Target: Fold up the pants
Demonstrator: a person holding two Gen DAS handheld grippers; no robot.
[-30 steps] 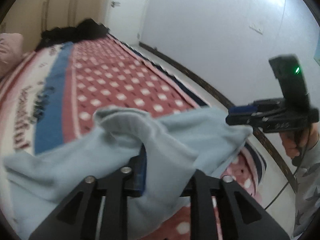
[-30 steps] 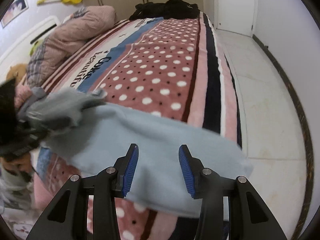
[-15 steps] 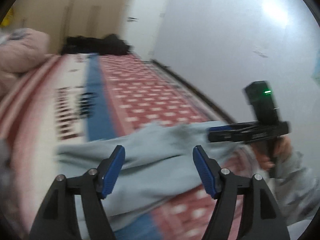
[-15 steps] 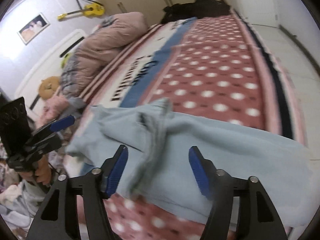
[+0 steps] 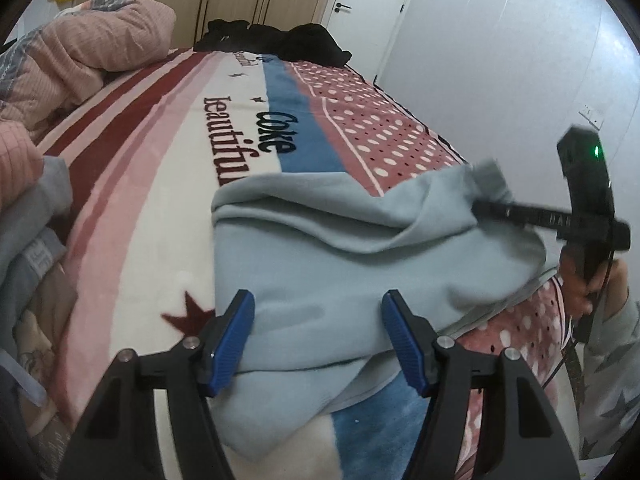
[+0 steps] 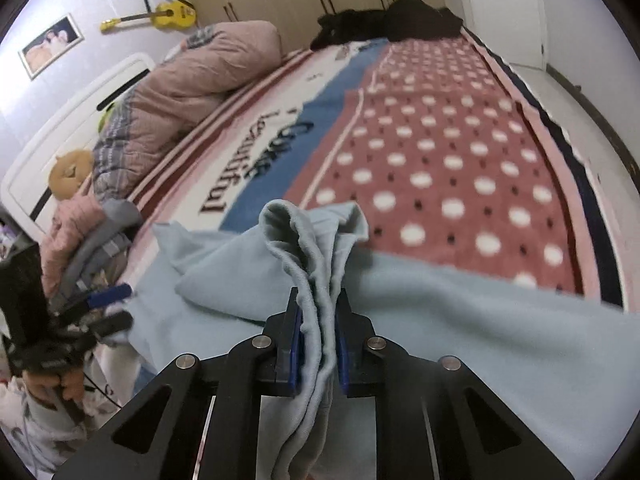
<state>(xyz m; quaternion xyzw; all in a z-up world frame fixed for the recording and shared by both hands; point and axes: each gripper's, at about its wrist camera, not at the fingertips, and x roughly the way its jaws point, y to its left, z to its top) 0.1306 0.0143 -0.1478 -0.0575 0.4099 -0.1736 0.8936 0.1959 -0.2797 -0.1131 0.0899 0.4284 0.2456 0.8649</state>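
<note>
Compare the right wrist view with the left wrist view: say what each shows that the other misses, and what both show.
Only the right wrist view shows the right gripper shut on a bunched edge of the light blue pants, the framed picture and the stuffed toy.

Only the left wrist view shows the left gripper open over the pants, not gripping them.

Both show the patterned blanket, pink quilt, black clothes and door.

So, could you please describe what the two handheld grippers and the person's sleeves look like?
Both the left gripper and right gripper have black angular frames, silver rivets and ribbed blue pads. The right one carries a black box with a green light and a black cable. The sleeve is grey with darker stars.
</note>
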